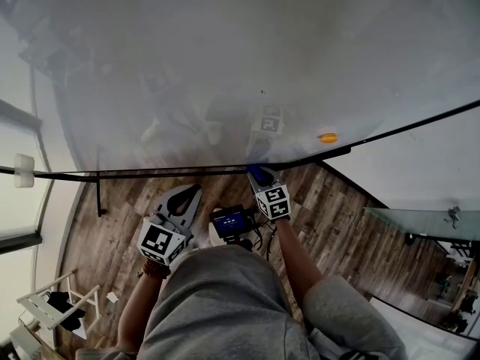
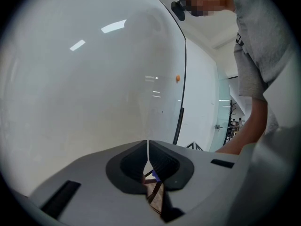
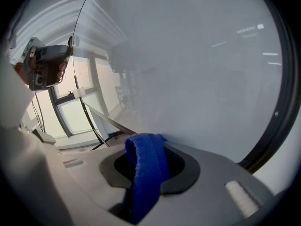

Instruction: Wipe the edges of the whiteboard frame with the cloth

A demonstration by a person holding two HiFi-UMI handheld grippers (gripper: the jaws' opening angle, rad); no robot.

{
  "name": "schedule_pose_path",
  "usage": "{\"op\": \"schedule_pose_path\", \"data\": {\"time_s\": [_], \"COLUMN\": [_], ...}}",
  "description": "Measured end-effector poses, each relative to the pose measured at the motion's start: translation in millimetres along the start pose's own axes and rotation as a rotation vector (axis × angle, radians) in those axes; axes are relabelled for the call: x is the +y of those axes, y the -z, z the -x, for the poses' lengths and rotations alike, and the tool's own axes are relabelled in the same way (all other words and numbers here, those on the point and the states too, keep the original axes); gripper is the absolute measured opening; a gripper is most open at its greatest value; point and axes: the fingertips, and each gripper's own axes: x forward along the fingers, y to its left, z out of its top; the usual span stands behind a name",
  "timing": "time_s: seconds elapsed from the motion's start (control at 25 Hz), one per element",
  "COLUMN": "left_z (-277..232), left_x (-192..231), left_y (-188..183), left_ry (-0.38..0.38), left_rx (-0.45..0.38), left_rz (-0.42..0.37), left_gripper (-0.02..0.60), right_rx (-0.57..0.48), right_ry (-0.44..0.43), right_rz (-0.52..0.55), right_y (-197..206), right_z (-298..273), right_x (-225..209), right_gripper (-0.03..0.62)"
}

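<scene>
**Right gripper** (image 1: 259, 175): jaws clenched on the blue cloth (image 3: 145, 169). In the right gripper view (image 3: 148, 142) a folded band of cloth stands up between the jaws and runs down into the gripper's dark recess. In the head view the cloth (image 1: 257, 173) sits at the gripper's tip, right at the lower edge of the whiteboard frame (image 1: 187, 171). Contact looks likely but is not certain. The marker cube (image 1: 274, 202) sits behind the jaws, towards the person.

**Left gripper** (image 1: 190, 194): jaws closed together with nothing between them. The left gripper view (image 2: 148, 147) shows the two pads meeting in a thin seam. The gripper is held just below the frame, beside the right gripper and apart from the board.

**Whiteboard** (image 1: 225, 66): a large pale glossy surface that fills the upper head view and carries dim reflections. The thin black frame shows as a dark curved line in the right gripper view (image 3: 282, 126) and as a vertical line in the left gripper view (image 2: 181, 98).

**Orange spot** (image 1: 328, 137): small, on the board near the frame, to the right of the grippers. It also shows in the left gripper view (image 2: 177, 78).

**White block** (image 1: 24, 170): on the frame line at far left.

**Person**: grey shirt (image 1: 225, 306), with a small device showing a blue screen (image 1: 231, 222) at the chest between the two grippers.

**Floor** (image 1: 337, 223): wood planks.
</scene>
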Motion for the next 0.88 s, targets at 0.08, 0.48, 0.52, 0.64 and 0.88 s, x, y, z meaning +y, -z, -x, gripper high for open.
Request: {"op": "schedule_pose_path", "data": {"time_s": [0.08, 0.48, 0.52, 0.64, 0.88], "left_z": [4, 17, 20, 24, 29], "left_x": [2, 17, 19, 23, 28], "left_y": [0, -3, -3, -3, -4], "left_ry": [0.002, 0.000, -0.002, -0.006, -0.007], "left_rx": [0.001, 0.002, 0.002, 0.002, 0.008], "left_rz": [0.005, 0.009, 0.009, 0.008, 0.015], "left_gripper": [0.018, 0.018, 0.018, 0.018, 0.018], "right_rx": [0.003, 0.017, 0.016, 0.018, 0.024], "right_ry": [0.004, 0.000, -0.001, -0.006, -0.013], "right_rz": [-0.003, -0.003, -0.002, -0.003, 0.001], "right_y": [0, -6, -6, -7, -10], "right_z": [0, -9, -10, -13, -17], "right_x": [1, 18, 21, 25, 32], "right_gripper": [0.104, 0.104, 0.106, 0.104, 0.106]}}
